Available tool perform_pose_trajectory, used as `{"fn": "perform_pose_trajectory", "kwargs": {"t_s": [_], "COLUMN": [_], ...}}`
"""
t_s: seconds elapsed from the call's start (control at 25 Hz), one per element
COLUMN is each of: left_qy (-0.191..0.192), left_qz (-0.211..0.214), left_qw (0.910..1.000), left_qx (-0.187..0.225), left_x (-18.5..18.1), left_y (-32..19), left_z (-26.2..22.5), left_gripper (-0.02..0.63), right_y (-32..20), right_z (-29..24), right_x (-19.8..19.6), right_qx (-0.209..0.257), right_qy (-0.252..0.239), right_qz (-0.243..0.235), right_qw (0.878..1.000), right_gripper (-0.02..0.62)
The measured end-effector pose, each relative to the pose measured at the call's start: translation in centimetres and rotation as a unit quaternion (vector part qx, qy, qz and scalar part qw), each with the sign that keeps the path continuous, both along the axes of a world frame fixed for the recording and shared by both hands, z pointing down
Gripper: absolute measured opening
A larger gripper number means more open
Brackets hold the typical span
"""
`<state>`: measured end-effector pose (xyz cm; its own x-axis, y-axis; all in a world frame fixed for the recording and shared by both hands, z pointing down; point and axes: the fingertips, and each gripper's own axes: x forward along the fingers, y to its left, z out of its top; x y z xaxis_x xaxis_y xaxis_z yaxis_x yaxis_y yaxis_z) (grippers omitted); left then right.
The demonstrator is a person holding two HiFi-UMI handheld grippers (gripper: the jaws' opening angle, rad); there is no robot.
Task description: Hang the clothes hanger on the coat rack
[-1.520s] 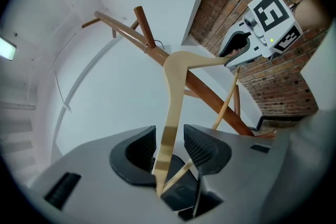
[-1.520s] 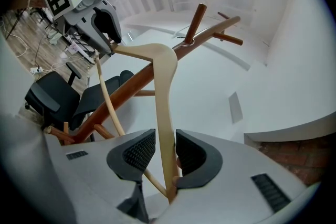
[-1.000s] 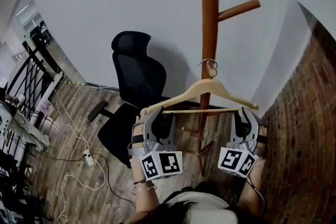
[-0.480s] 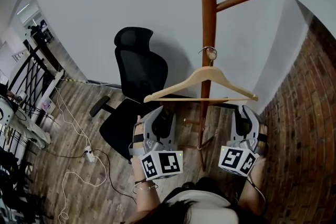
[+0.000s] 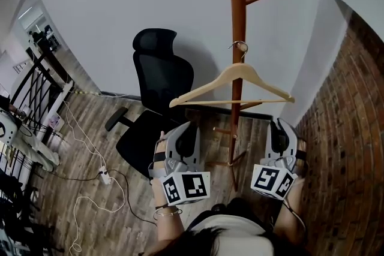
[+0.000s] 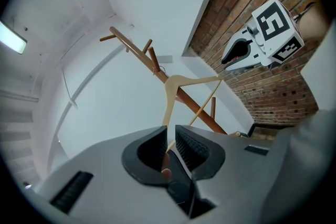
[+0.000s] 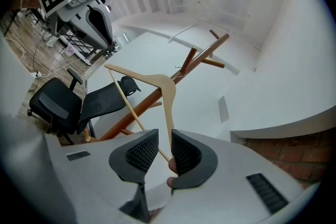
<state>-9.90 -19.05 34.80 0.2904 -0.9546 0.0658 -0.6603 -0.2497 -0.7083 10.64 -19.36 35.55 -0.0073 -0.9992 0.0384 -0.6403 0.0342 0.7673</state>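
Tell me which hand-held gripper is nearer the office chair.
Left. The left hand-held gripper, its jaws closing with nothing between them, is right by the chair. The right hand-held gripper is across the coat rack, by the brick wall.

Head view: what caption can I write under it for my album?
Wooden hanger hangs on the coat rack, black chair beside it.
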Motion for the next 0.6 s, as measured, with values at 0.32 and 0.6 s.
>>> {"fn": "perform_pose_trajectory", "kwargs": {"t_s": [0.32, 0.6], "left_qy": [0.005, 0.004], "left_qz": [0.025, 0.042], "left_qw": [0.9997, 0.9991], "left_qx": [-0.001, -0.003], "left_x": [-0.7, -0.4], "left_y": [2.1, 3.2], "left_z": [0.6, 1.0], "left_gripper": [0.015, 0.011], "right_y": [2.9, 4.8], "right_z": [0.2, 0.3], "right_x": [-0.8, -1.1], "right_qx": [0.006, 0.006], "right_qy": [-0.026, -0.050], "right_qz": [0.018, 0.021], "right_qw": [0.999, 0.999], "right_gripper": [0.061, 0.044]}}
